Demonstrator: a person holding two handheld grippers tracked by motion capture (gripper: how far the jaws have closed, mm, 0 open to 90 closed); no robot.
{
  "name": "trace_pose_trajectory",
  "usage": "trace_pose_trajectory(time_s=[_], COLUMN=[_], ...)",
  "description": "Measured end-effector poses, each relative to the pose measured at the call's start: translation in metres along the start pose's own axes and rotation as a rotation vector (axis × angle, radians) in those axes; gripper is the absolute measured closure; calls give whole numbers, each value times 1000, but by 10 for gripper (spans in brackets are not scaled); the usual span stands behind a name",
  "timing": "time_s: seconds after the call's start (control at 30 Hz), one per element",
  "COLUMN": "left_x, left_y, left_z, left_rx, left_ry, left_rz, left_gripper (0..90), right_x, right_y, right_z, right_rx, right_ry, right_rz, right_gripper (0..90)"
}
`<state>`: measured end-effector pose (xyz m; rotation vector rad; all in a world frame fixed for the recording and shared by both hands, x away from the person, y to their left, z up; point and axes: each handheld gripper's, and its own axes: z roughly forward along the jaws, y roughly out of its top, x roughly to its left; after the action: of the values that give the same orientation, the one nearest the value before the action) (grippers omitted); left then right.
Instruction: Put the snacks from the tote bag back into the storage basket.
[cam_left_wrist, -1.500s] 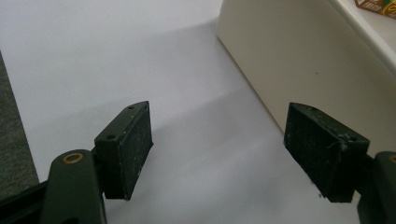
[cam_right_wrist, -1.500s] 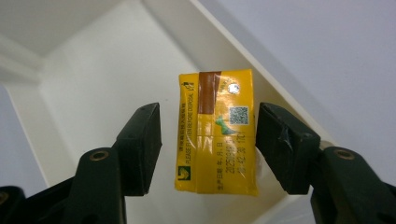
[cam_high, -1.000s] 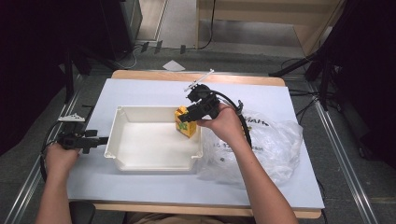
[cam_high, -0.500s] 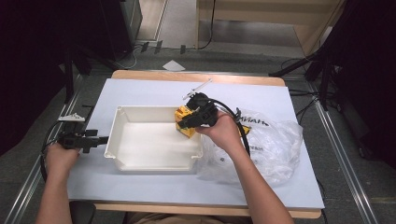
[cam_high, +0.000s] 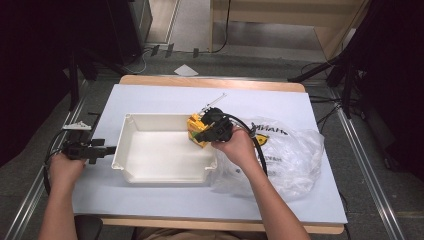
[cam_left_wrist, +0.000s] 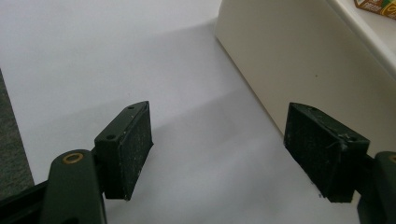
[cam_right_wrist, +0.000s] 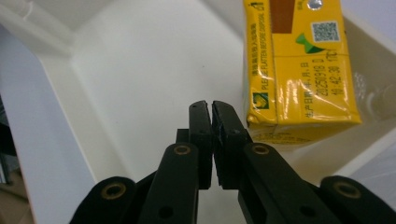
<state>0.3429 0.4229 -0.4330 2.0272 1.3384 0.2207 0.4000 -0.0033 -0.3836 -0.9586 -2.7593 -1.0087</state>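
The yellow carton (cam_right_wrist: 299, 70) reads "PLEASE FLATTEN BEFORE DISPOSAL"; its top is cut off. The right gripper (cam_right_wrist: 212, 109) has just closed empty beside it; the left gripper (cam_left_wrist: 219, 140) is open.

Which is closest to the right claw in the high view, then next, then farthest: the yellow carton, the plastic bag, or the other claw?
1. Yellow carton: right beside the right claw, in the white tray's corner.
2. Plastic bag: on the table, to its right.
3. Left claw: far left, past the tray.
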Motion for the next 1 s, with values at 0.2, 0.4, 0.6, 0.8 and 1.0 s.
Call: trace_pose_trajectory(time_s=[0.2,0.4,0.6,0.8,1.0], left_x=[0,0,0,0,0], left_y=[0,0,1,1,2], left_z=[0,0,2,1,2], left_rx=[0,1,5,-1,1], left_ry=[-1,0,-4,-4,-6], left_rz=[1,2,6,1,-1], left_gripper=[247,247,248,247,248], right_x=[-4,-5,-7,-10,-13], right_y=[-3,-3,-4,-6,-7], right_z=[4,7,9,10,9], right_rx=[9,14,25,27,24], right_ry=[-3,-16,-19,-22,-30], right_rz=[10,7,9,12,25], right_gripper=[898,900,900,900,900])
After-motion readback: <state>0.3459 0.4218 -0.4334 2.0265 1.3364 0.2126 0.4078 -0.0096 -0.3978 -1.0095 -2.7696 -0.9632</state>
